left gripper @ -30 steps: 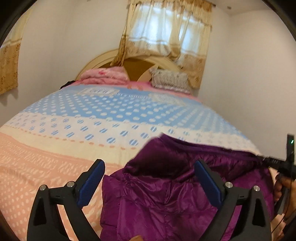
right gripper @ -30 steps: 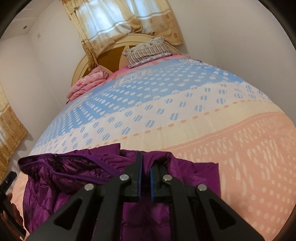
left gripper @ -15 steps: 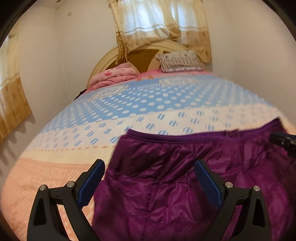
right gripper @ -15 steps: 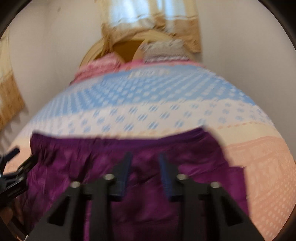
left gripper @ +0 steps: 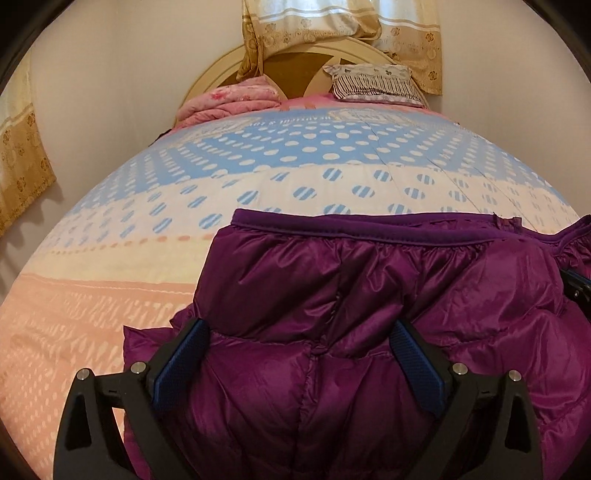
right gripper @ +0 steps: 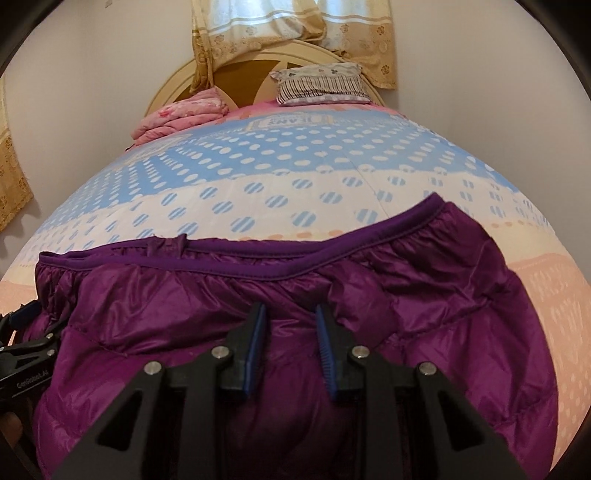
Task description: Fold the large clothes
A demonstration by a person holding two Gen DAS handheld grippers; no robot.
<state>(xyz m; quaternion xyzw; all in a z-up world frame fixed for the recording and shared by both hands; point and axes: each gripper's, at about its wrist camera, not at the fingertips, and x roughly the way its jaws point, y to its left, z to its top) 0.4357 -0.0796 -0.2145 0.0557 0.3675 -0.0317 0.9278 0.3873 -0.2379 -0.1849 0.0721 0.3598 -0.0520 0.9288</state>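
Note:
A purple puffer jacket (left gripper: 332, 280) lies spread on the bed, its bound hem (left gripper: 369, 229) running straight across the far side. My left gripper (left gripper: 297, 326) hovers over the jacket's left half, jaws wide open, blue pads clear of the cloth. In the right wrist view the same jacket (right gripper: 221, 295) fills the lower half. My right gripper (right gripper: 290, 308) sits over its middle, open by a narrow gap, with fabric showing through the gap but not pinched. The left gripper's black frame (right gripper: 26, 332) shows at the jacket's left edge, and the right gripper's tip (left gripper: 574, 286) at the right edge.
The bed (left gripper: 92, 295) has a pink, cream and blue dotted cover. At its head lie a folded pink blanket (left gripper: 229, 101) and a striped pillow (left gripper: 373, 83) against a round headboard (left gripper: 295, 61). Curtains (left gripper: 332, 22) hang behind. Walls close in on both sides.
The right gripper, shut on a bunched fold a second ago, has parted its jaws. The jacket went from crumpled to spread flat. Both grippers came down closer to it.

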